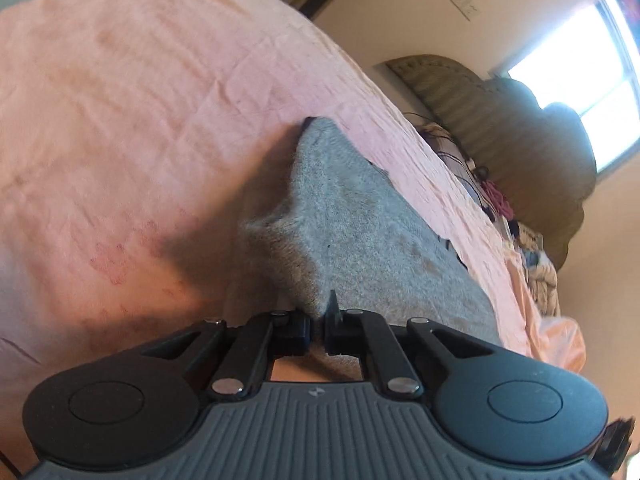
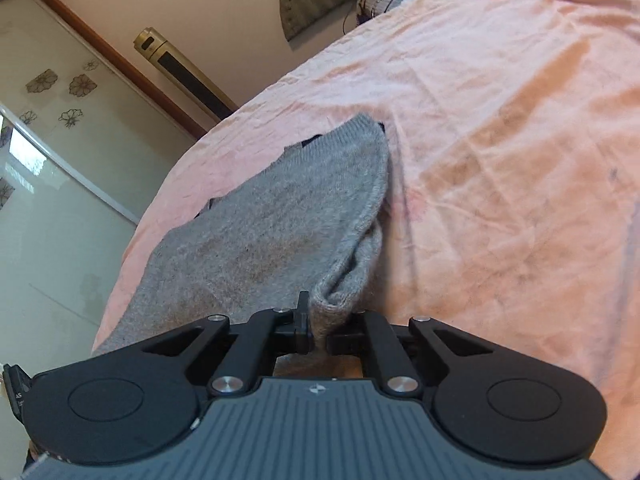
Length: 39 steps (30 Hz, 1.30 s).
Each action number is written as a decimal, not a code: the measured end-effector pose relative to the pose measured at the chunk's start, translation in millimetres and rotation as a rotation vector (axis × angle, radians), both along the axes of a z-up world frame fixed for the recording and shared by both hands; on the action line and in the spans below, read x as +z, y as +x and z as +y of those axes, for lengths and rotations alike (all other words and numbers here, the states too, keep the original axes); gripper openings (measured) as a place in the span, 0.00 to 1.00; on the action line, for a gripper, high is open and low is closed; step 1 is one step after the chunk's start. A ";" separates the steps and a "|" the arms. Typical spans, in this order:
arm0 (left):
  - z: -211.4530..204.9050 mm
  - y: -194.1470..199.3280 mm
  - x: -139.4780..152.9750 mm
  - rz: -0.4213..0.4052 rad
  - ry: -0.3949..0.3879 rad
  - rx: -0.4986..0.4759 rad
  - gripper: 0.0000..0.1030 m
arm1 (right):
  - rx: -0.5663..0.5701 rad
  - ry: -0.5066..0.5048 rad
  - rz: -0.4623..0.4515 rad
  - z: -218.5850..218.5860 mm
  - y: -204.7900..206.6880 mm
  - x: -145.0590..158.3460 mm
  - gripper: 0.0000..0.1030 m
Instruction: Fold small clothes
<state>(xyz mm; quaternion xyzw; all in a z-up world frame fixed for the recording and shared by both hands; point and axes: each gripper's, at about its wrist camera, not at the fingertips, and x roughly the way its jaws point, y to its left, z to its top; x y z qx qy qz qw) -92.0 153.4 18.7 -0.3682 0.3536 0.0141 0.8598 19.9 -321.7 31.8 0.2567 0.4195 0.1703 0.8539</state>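
Left wrist: both tools, left tool (image 1: 319, 330) and right tool (image 2: 319, 332), pinch the grey garment's (image 1: 352, 236) edges (pink sheet (image 1: 132, 120) spreads around).

We see both wrist views close, angled down over the pink bedsheet (image 1: 120, 120), sharing the grey sweater (image 2: 272, 232).

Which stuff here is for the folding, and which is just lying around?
For the folding:
- grey knitted garment
- left gripper, jaws shut on it
- right gripper, jaws shut on it
- pink bed sheet beneath

Just lying about:
- clutter by the headboard
- gold tower unit
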 end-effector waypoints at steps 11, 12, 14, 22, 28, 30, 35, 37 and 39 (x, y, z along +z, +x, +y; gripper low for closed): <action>24.7 -1.2 40.1 -0.105 0.251 0.062 0.72 | -0.056 -0.092 -0.116 -9.5 18.0 18.4 0.92; 25.9 8.9 46.1 -0.133 0.287 0.071 0.86 | -0.045 -0.112 -0.124 -5.5 30.4 21.6 0.89; 22.1 46.5 51.0 -0.163 0.389 0.040 0.86 | -0.010 -0.130 -0.137 3.8 65.5 25.1 0.88; -5.0 198.8 16.3 -0.031 0.604 -0.162 0.78 | 0.048 -0.278 -0.132 52.5 192.4 18.2 0.77; -26.1 234.6 -2.8 0.007 0.685 -0.243 0.13 | 0.158 -0.379 -0.068 84.1 224.5 -15.7 0.25; -33.1 234.8 2.0 -0.009 0.729 -0.243 0.06 | 0.186 -0.330 -0.078 82.7 223.7 -13.8 0.12; -34.3 233.8 22.0 -0.114 0.792 -0.172 0.06 | 0.068 -0.200 -0.198 53.9 218.0 7.6 0.10; -32.8 247.0 9.1 -0.066 0.817 -0.159 0.05 | 0.030 -0.232 -0.135 49.0 229.5 -10.6 0.09; -33.0 253.2 -7.4 -0.011 0.829 -0.166 0.05 | 0.025 -0.223 -0.087 49.7 231.6 -29.7 0.09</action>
